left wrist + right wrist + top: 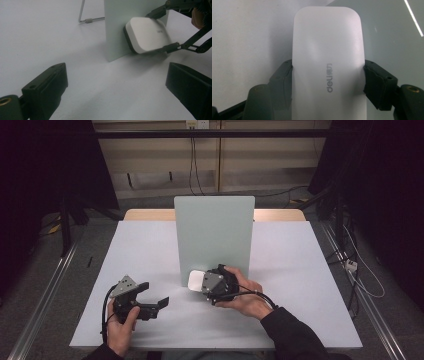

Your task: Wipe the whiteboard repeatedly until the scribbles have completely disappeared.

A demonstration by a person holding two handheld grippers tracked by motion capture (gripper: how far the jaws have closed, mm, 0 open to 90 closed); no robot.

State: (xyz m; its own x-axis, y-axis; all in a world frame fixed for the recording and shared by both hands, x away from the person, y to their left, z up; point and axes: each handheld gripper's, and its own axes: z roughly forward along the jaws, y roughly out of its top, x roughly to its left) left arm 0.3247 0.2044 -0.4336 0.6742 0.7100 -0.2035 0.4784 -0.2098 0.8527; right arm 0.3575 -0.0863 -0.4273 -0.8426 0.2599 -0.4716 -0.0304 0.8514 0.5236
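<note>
Gripping the white deli eraser (328, 65) across its smooth, rigid sides, my right gripper (212, 282) presses it against the green board (214, 232). It feels light and slippery. My left gripper (150, 302), near the board, has its jaws released.

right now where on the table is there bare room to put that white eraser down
The table is bare right of the upright board to the far edge, and left of the board above the left gripper. It is crowded at the board's foot, where the right gripper holds the white eraser against it.
</note>
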